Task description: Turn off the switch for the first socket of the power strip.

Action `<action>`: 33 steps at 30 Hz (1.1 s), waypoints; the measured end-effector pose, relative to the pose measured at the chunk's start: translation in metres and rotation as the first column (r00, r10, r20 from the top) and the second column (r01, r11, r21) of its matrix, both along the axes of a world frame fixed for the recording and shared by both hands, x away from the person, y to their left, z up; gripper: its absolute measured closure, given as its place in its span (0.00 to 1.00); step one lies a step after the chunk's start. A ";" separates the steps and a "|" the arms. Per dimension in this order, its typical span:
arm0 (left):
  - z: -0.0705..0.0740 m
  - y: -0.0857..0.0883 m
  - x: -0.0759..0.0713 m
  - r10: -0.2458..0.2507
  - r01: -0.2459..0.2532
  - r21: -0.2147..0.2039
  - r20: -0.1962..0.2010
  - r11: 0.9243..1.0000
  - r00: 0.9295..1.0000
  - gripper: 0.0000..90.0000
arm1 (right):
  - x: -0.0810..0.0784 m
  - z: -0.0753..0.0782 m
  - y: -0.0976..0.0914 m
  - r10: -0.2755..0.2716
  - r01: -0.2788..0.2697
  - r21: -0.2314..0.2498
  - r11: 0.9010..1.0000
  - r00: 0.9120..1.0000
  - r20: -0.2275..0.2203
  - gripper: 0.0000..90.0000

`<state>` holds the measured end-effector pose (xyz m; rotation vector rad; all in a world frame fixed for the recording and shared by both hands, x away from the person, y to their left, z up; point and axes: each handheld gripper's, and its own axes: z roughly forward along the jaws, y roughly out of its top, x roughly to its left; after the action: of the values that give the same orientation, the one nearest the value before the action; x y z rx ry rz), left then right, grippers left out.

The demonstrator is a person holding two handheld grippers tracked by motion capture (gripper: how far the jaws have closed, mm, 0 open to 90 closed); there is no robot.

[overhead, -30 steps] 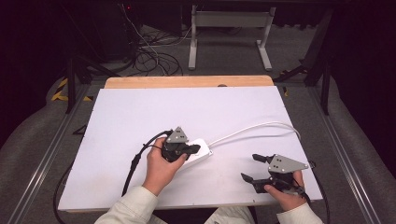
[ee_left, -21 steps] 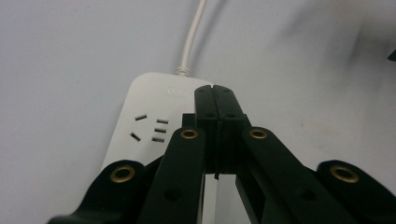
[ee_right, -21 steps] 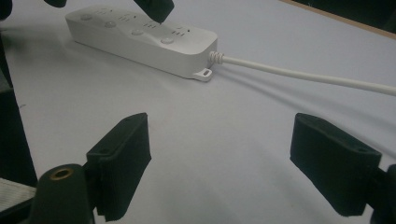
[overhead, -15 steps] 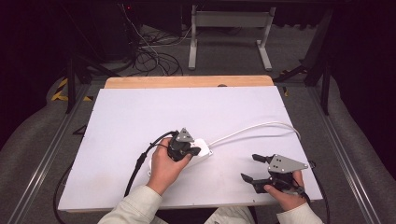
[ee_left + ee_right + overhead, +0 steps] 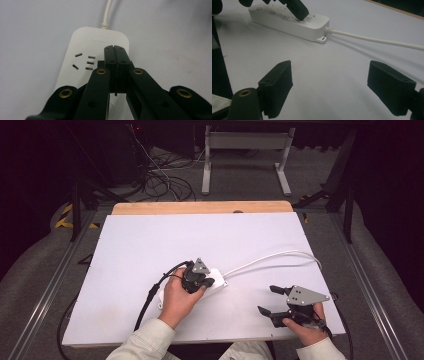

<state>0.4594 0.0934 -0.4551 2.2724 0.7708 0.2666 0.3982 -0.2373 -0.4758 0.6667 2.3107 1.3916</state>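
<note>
A white power strip lies on the white table, and its white cable curves off to the right. My left gripper is shut, jaws pressed together with nothing between them. Its tips rest on the strip's top, beside a socket near the cable end. My right gripper hovers open near the table's front right, clear of the strip. In the right gripper view its jaws stand wide apart over bare table, with the strip and the left gripper's tips farther off.
A black cable trails from the left gripper across the table's front left. The table's wooden back edge shows beyond the white sheet. More cables and a desk frame are on the floor behind.
My left gripper has shifted slightly and tipped down more steeply onto the power strip. The right gripper has stayed in place.
</note>
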 end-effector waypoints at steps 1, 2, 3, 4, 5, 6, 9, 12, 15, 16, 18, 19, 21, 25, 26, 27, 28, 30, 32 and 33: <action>0.000 0.000 0.000 0.000 0.000 0.001 0.001 1.000 1.000 1.00 | 0.000 0.000 0.000 0.000 0.000 0.000 1.000 1.000 0.000 0.23; 0.000 0.000 0.000 0.000 0.000 0.001 0.001 1.000 1.000 1.00 | 0.000 0.000 0.000 0.000 0.000 0.000 1.000 1.000 0.000 0.23; -0.001 0.000 0.000 0.000 0.000 0.001 0.000 1.000 1.000 1.00 | 0.000 0.000 0.000 0.000 0.000 0.000 1.000 1.000 0.000 0.23; -0.001 0.000 0.000 0.001 -0.001 0.004 0.000 1.000 1.000 1.00 | 0.000 0.000 0.000 0.000 0.000 0.000 1.000 1.000 0.000 0.23; -0.001 0.000 0.000 0.000 0.000 0.006 -0.001 1.000 1.000 1.00 | 0.000 0.000 0.000 0.001 -0.001 -0.001 1.000 1.000 0.001 0.23; -0.002 0.000 0.001 0.000 0.000 0.005 -0.002 1.000 1.000 1.00 | 0.000 0.000 0.000 0.000 0.000 -0.001 1.000 1.000 0.000 0.23; -0.002 -0.001 0.001 -0.001 0.001 0.006 -0.005 1.000 1.000 1.00 | 0.000 0.000 0.000 0.000 0.000 -0.002 1.000 1.000 -0.001 0.23; -0.002 0.000 0.002 0.002 -0.002 0.002 -0.013 1.000 1.000 1.00 | 0.000 0.000 0.000 0.001 -0.001 -0.002 1.000 1.000 -0.001 0.23; -0.002 0.000 0.002 0.005 -0.005 -0.002 -0.016 1.000 1.000 1.00 | 0.000 0.000 0.001 0.000 0.000 -0.004 1.000 1.000 -0.002 0.23; -0.002 0.000 0.002 0.005 -0.005 -0.002 -0.016 1.000 1.000 1.00 | 0.000 0.000 0.001 0.000 0.000 -0.005 1.000 1.000 -0.002 0.23; -0.002 0.000 0.002 0.008 -0.008 -0.003 -0.017 1.000 1.000 1.00 | -0.001 0.000 0.001 0.002 -0.002 -0.004 1.000 1.000 -0.001 0.23; -0.002 -0.001 0.001 0.009 -0.009 0.002 -0.015 1.000 1.000 1.00 | -0.001 0.000 0.001 0.002 -0.002 -0.004 1.000 1.000 -0.001 0.23; -0.002 -0.001 0.001 0.008 -0.008 0.005 -0.012 1.000 1.000 1.00 | 0.000 0.000 0.001 0.001 -0.001 -0.004 1.000 1.000 -0.002 0.23; -0.002 -0.001 0.001 0.011 -0.011 0.008 -0.012 1.000 1.000 1.00 | 0.000 0.000 0.001 0.003 -0.003 -0.007 1.000 1.000 -0.003 0.23; -0.002 -0.001 0.001 0.013 -0.013 0.007 -0.014 1.000 1.000 1.00 | 0.000 0.000 0.001 0.003 -0.003 -0.007 1.000 1.000 -0.002 0.23; -0.002 -0.001 0.001 0.011 -0.011 0.006 -0.014 1.000 1.000 1.00 | 0.000 0.000 0.001 0.002 -0.002 -0.005 1.000 1.000 -0.003 0.23; -0.002 -0.001 0.001 0.010 -0.010 0.003 -0.015 1.000 1.000 1.00 | 0.000 0.000 0.001 0.002 -0.002 -0.005 1.000 1.000 -0.003 0.23; -0.002 -0.001 0.001 0.009 -0.009 0.003 -0.015 1.000 1.000 1.00 | 0.000 -0.001 0.001 0.003 -0.003 -0.006 1.000 1.000 -0.002 0.23; -0.002 -0.002 0.001 0.009 -0.009 0.009 -0.012 1.000 1.000 1.00 | 0.000 -0.001 0.001 0.004 -0.004 -0.009 1.000 1.000 -0.002 0.23; -0.002 -0.003 0.001 0.009 -0.009 0.015 -0.007 1.000 1.000 1.00 | 0.000 -0.001 0.001 0.003 -0.003 -0.009 1.000 1.000 -0.003 0.23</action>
<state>0.4600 0.0908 -0.4570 2.2858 0.7852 0.2696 0.3979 -0.2359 -0.4764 0.6633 2.3203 1.3815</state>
